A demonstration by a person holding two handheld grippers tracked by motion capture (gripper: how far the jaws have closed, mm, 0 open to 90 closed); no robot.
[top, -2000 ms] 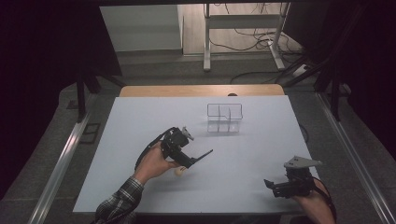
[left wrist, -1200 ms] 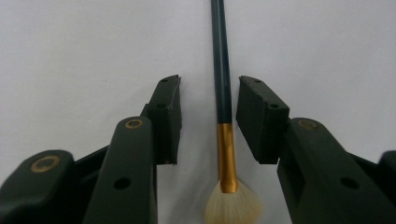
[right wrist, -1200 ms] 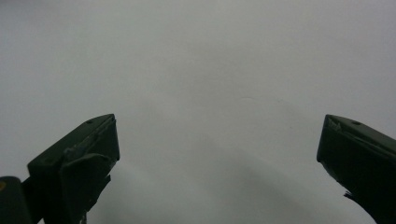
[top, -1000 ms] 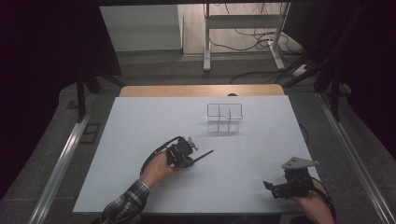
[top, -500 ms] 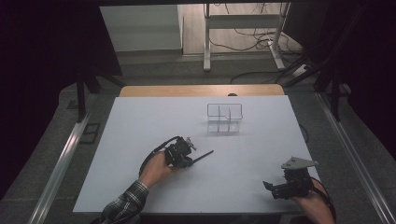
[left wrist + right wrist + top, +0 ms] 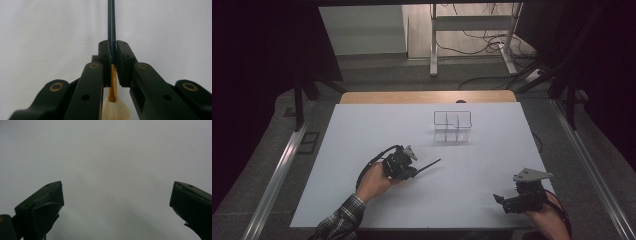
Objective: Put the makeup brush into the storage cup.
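My left gripper lies low over the white table, left of centre, shut on a thin brush. The brush's dark handle sticks out ahead and to the right. In the left gripper view the pads clamp the brush where the dark handle meets a gold ferrule, and pale bristles fan out toward the camera under my left gripper. My right gripper rests near the front right corner, open. In the right gripper view my right gripper has its jaws wide apart over bare table.
A clear divided organizer stands upright at the back centre of the table, well beyond the brush tip. A wooden edge runs behind the white top. Metal rails flank both sides, and a desk frame with cables stands on the floor beyond.
Since the earliest frame the left gripper has dropped a little toward the table with the brush. Over the last second it has barely shifted. The right gripper has stayed still.
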